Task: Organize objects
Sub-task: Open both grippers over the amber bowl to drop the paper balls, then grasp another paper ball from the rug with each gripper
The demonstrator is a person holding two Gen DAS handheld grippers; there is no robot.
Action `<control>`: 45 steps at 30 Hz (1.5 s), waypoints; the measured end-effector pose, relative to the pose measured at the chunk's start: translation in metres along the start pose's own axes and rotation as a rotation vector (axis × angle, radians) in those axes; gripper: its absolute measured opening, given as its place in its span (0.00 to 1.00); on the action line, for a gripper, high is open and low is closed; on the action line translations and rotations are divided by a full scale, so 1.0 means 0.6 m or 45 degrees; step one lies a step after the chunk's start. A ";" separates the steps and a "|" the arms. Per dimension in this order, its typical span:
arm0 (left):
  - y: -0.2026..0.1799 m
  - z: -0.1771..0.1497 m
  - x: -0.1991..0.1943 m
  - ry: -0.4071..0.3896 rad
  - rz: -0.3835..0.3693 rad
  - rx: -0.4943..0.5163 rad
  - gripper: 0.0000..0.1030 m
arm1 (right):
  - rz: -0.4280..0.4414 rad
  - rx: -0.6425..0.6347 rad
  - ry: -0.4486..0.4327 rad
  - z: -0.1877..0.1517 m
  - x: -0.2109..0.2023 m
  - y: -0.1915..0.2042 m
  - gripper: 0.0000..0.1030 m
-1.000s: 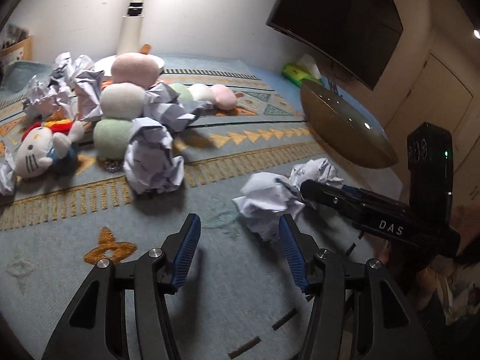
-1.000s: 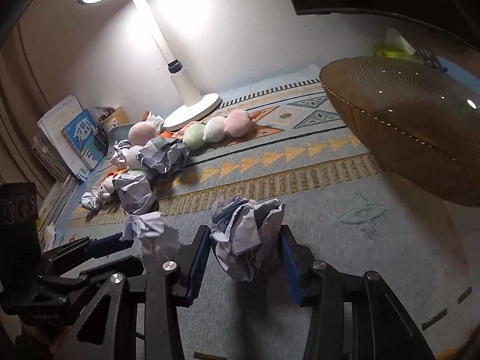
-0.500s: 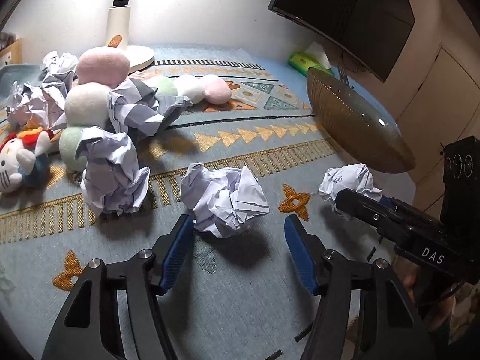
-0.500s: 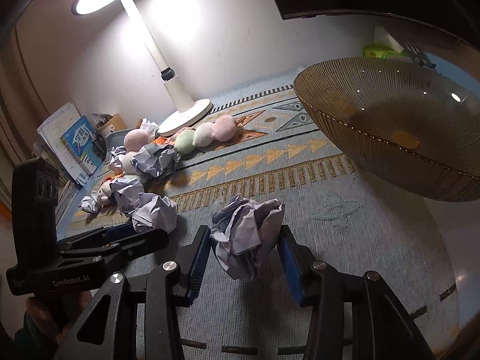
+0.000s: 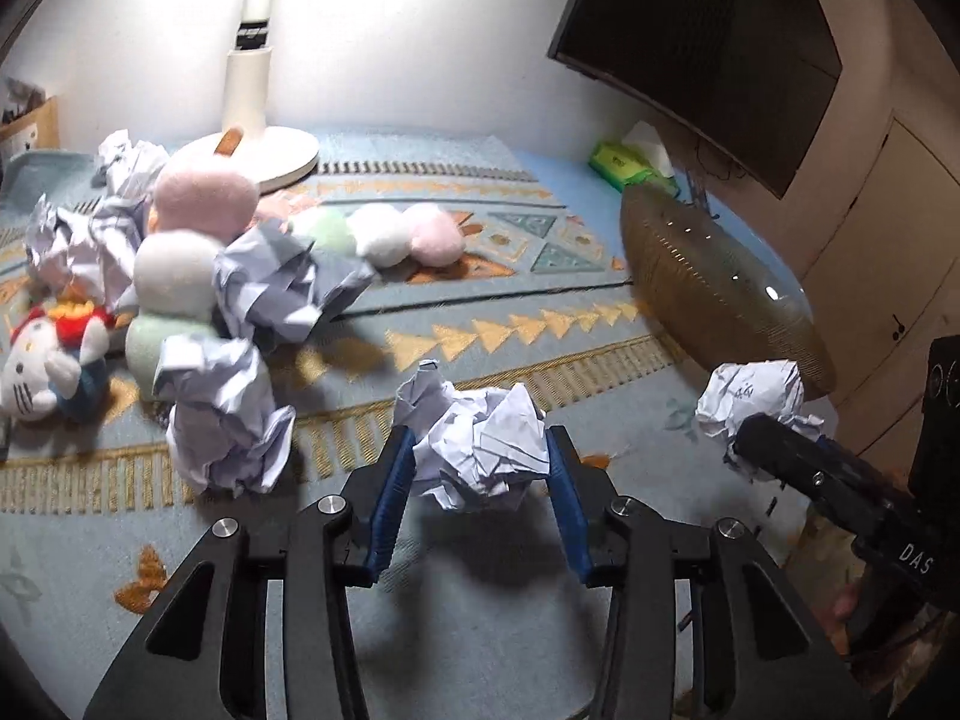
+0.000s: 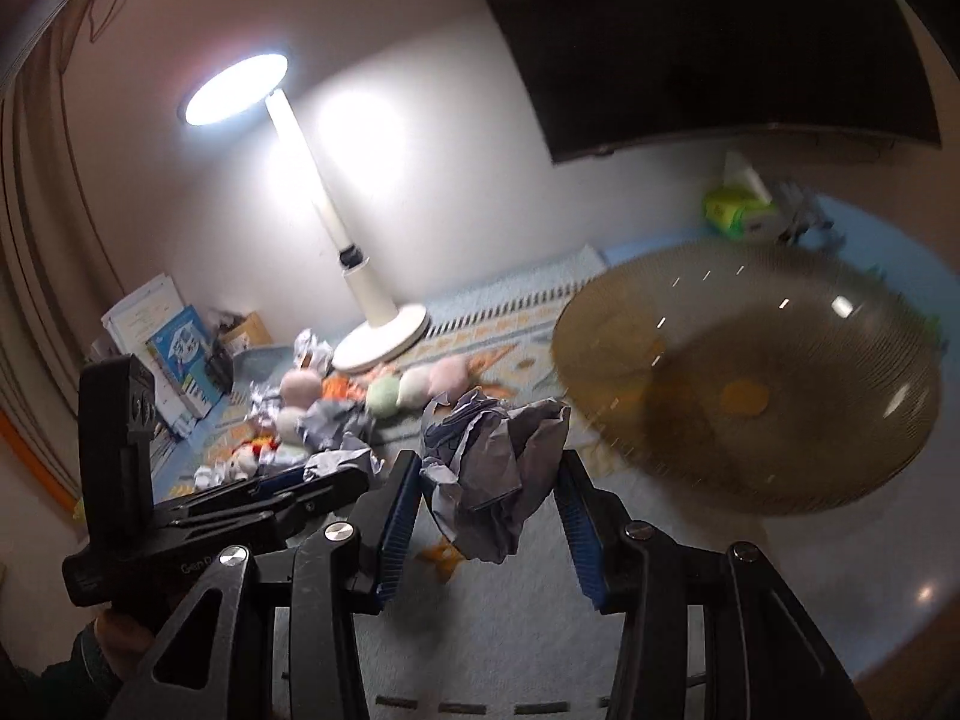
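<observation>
The left gripper [image 5: 479, 461] has just been closing, and its blue pads [image 5: 393, 483] now press both sides of a white crumpled paper ball [image 5: 480, 450], which sits low over the near part of the patterned rug [image 5: 516, 336]. The right gripper [image 6: 487, 483] stands clamped on a grey-looking paper ball [image 6: 492, 468], held clear above the rug; from the left wrist view this same ball [image 5: 750, 405] shows at the far right, just in front of the bowl's near rim.

Around the left gripper the rug lies open to the near side and to the right. To its left stands another paper ball [image 5: 222, 420], close but apart. Farther left and beyond, more crumpled paper [image 5: 282, 288] lies heaped with round plush balls [image 5: 174, 276] and a cat plush toy [image 5: 42, 366]. The amber ribbed bowl [image 6: 840, 468] sits to the right, wide and shallow, with bare rug between it and the heap. The lamp base [image 5: 264, 150] stands at the far wall.

The right wrist view is blurred, so the bowl's rim and the tissue pack [image 6: 738, 210] behind it are soft. The lamp's head is cut off in the left wrist view. A hand under the right gripper shows only at the picture's edge.

Both held balls are tightly creased, with sharp folds; the right one carries faint writing
</observation>
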State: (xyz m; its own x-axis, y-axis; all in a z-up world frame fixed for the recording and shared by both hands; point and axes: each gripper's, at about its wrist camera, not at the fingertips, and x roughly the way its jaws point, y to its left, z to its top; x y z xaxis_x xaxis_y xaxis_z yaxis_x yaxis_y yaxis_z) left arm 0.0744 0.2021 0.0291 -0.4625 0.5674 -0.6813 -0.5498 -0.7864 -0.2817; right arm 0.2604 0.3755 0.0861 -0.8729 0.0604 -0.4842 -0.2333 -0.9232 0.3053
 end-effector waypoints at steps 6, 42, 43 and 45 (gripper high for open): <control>-0.121 0.090 -0.026 -0.164 -0.155 0.162 0.40 | -0.400 0.158 -0.102 0.072 -0.050 -0.084 0.44; 0.273 -0.037 -0.235 -0.337 0.485 -0.335 0.74 | 0.326 -0.187 0.280 -0.041 0.225 0.259 0.59; 0.295 -0.042 -0.230 -0.303 0.492 -0.355 0.74 | 0.342 -0.207 0.274 -0.049 0.240 0.264 0.59; 0.325 -0.050 -0.213 -0.236 0.471 -0.339 0.74 | 0.286 -0.230 0.326 -0.060 0.271 0.277 0.61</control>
State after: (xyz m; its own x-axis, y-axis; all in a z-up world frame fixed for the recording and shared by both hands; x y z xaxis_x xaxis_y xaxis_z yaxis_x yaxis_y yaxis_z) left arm 0.0472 -0.0309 0.0413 -0.7223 0.2529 -0.6437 -0.1396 -0.9649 -0.2224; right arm 0.0955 0.2182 0.0286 -0.7530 -0.2267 -0.6177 0.0509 -0.9560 0.2888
